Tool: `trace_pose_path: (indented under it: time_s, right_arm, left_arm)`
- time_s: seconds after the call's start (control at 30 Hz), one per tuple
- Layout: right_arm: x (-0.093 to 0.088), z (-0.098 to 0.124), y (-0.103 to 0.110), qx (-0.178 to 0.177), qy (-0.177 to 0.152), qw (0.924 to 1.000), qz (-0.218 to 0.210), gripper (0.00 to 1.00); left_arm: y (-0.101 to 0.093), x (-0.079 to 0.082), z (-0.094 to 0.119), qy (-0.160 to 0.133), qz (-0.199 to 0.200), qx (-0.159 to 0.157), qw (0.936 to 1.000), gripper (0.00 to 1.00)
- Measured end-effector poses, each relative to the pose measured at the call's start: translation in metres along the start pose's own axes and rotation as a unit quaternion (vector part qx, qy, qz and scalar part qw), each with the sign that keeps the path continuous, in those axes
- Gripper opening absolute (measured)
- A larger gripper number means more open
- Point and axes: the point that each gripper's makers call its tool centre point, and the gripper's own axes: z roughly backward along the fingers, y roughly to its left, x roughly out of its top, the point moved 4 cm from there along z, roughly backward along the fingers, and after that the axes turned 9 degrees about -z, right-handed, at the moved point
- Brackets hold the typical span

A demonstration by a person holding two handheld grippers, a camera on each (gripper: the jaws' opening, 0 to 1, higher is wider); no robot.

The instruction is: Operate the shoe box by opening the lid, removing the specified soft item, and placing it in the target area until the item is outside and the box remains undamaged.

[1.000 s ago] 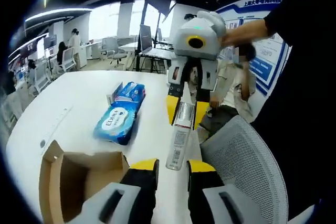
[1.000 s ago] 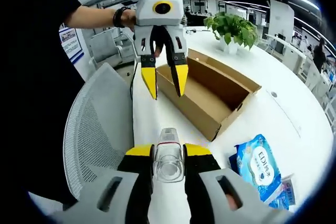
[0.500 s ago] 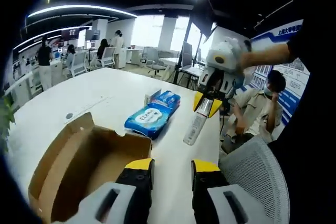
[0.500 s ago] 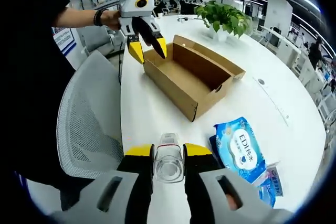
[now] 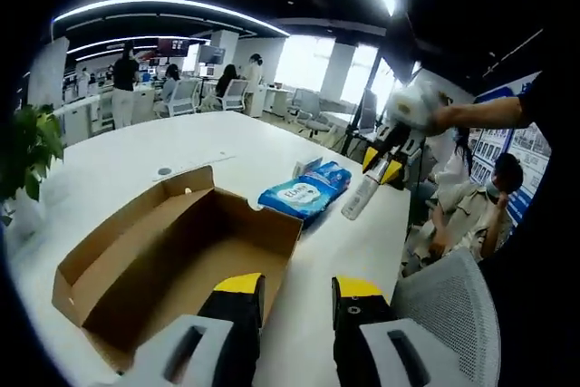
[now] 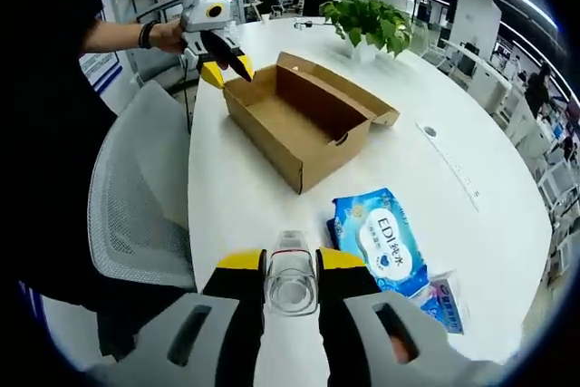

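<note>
Open-plan office: desks (image 5: 118,111), swivel chairs (image 5: 234,94), ceiling strip lights (image 5: 163,14).

A potted plant (image 6: 373,17) and mesh chair (image 6: 136,197) flank the white table (image 6: 471,124).

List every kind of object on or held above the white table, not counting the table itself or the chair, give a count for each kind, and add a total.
Cardboard box: 1
Blue wet-wipe pack: 1
Smaller blue packet beside the wipe pack: 1
Clear plastic bottle, held in the right gripper: 1
Potted plant: 1
Total: 5
</note>
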Motion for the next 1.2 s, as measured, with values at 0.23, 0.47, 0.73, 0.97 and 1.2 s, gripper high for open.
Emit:
trace_pose_path:
  time_s: [0.23, 0.47, 0.73, 0.97, 1.2]
  right_arm:
    - [0.003, 0.005, -0.023, -0.006, 0.008, 0.9999, 0.003, 0.19]
    - [0.008, 0.008, -0.057, -0.020, 0.028, 0.9993, 0.014, 0.19]
    - [0.015, 0.008, -0.101, -0.055, 0.046, 0.9974, 0.012, 0.19]
    - [0.019, 0.011, -0.135, -0.083, 0.062, 0.9944, 0.018, 0.19]
    - [0.016, 0.006, -0.162, -0.101, 0.067, 0.9926, 0.010, 0.19]
  left_arm:
    - [0.001, -0.004, 0.004, 0.001, 0.014, 0.011, 0.9998, 0.29]
    - [-0.003, -0.010, 0.006, 0.007, 0.020, 0.015, 0.9997, 0.29]
    - [-0.003, -0.017, 0.019, 0.003, 0.036, 0.031, 0.9989, 0.30]
    - [0.001, -0.022, 0.034, -0.003, 0.051, 0.059, 0.9970, 0.30]
    - [0.006, -0.031, 0.047, -0.003, 0.068, 0.083, 0.9943, 0.31]
